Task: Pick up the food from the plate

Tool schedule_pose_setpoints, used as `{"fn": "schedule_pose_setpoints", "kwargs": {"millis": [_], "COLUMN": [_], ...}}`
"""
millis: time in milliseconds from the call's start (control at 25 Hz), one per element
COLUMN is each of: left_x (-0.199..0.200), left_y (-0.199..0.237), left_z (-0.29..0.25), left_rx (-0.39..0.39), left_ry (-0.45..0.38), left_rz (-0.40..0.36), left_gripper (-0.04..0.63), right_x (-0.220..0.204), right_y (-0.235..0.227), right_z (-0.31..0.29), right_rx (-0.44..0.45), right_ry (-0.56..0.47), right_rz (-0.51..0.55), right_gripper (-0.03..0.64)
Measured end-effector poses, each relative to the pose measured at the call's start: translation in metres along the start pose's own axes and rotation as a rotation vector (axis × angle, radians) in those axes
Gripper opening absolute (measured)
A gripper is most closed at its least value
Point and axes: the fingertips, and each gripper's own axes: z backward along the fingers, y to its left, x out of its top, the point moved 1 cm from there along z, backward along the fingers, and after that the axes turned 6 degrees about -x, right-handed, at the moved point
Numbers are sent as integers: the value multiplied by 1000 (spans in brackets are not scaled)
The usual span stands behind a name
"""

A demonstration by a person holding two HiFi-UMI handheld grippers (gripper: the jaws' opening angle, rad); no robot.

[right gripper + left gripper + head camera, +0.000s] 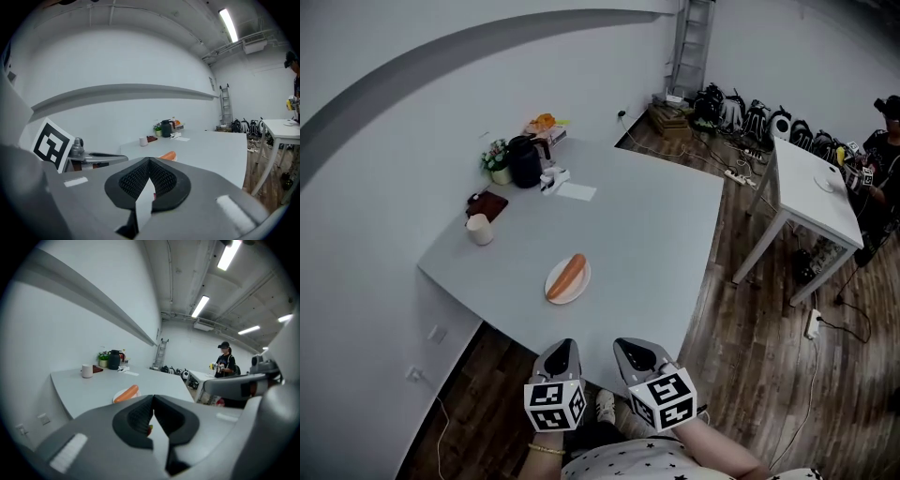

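**Both claws pressed together, short of the plate**

Orange food (pixel 565 277) lies on the plate (pixel 580 286) close to the tabletop's (pixel 656 234) near edge, with its long axis diagonal to that edge. The left claw (pixel 566 345) is off the edge with the food straight ahead, and looks nearer than the right claw (pixel 624 343). Both are empty, held low, tips forward.

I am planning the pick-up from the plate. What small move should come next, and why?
Probably open the left gripper and advance it toward the orange food on the plate: it and the right gripper are shut, empty, and short of the plate.
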Motion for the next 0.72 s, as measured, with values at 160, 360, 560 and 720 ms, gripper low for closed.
{"fn": "schedule_pose_setpoints", "kwargs": {"millis": [160, 360, 560, 720], "left_x": [10, 11, -9, -36], "left_y": [46, 88, 115, 129], "left_z": [-56, -132, -206, -252], "left_rx": [-20, -91, -186, -246], "left_ry": [88, 233, 449, 640], "left_rz": [-50, -153, -272, -378], "left_gripper": [9, 35, 187, 246], "right_x": [17, 21, 13, 4], "right_y": [-11, -28, -46, -56], "right_z": [-51, -107, -144, -159], "right_rx": [-5, -23, -61, -85], "right_ry": [20, 65, 114, 151], "right_rz": [-6, -19, -46, -70], "right_gripper": [-2, -2, -2, -2]}}
